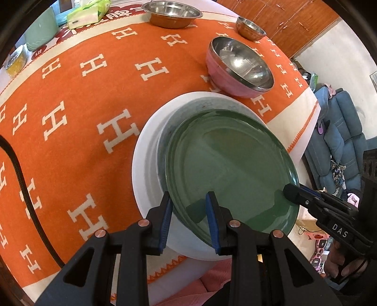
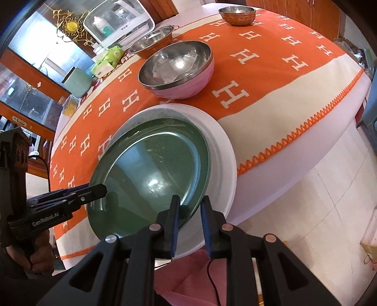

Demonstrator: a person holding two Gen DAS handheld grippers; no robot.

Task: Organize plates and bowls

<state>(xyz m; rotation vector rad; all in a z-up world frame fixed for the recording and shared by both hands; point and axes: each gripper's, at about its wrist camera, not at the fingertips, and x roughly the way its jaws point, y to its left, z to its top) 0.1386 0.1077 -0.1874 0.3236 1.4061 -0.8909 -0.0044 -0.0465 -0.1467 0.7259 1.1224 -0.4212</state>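
A dark green plate (image 1: 231, 164) lies on top of a pale grey plate (image 1: 169, 122), which rests in a large white plate (image 1: 141, 164) at the table's near edge. My left gripper (image 1: 189, 207) is shut on the green plate's near rim, one pad under it and one on its inner face. In the right wrist view the green plate (image 2: 150, 169) has its rim between the pads of my right gripper (image 2: 190, 211). A gap shows beside the outer pad, so it is open. Each gripper shows in the other's view: the right gripper (image 1: 288, 191) and the left gripper (image 2: 103, 190).
Beyond the plates stands a pink steel-lined bowl (image 1: 238, 68). Farther back are a wide steel bowl (image 1: 172, 14) and a small one (image 1: 251, 28). A tissue pack (image 1: 87, 11), green container (image 1: 40, 28) and yellow jar (image 1: 15, 61) sit far left. A black cable (image 1: 23, 183) crosses the orange cloth.
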